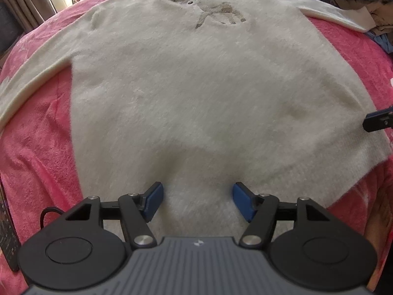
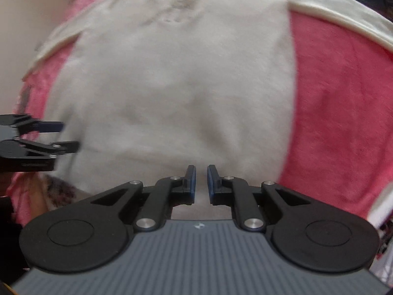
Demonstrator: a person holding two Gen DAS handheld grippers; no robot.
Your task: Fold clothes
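The cream sweater (image 1: 186, 78) lies flat on the pink blanket (image 1: 36, 147), the left claw (image 1: 197, 202) spread wide over its hem, the right claw (image 2: 201, 184) nearly pressed together, pinching nothing, also above its hem.

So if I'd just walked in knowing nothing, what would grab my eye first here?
Most likely the fluffy cream sweater, spread flat with both sleeves out across a bright pink blanket, a faint animal design near its collar. Next, the two black tools at the sweater's near hem: the left gripper with its blue-padded jaws wide apart, and the right gripper with jaws nearly together, a narrow gap between them.
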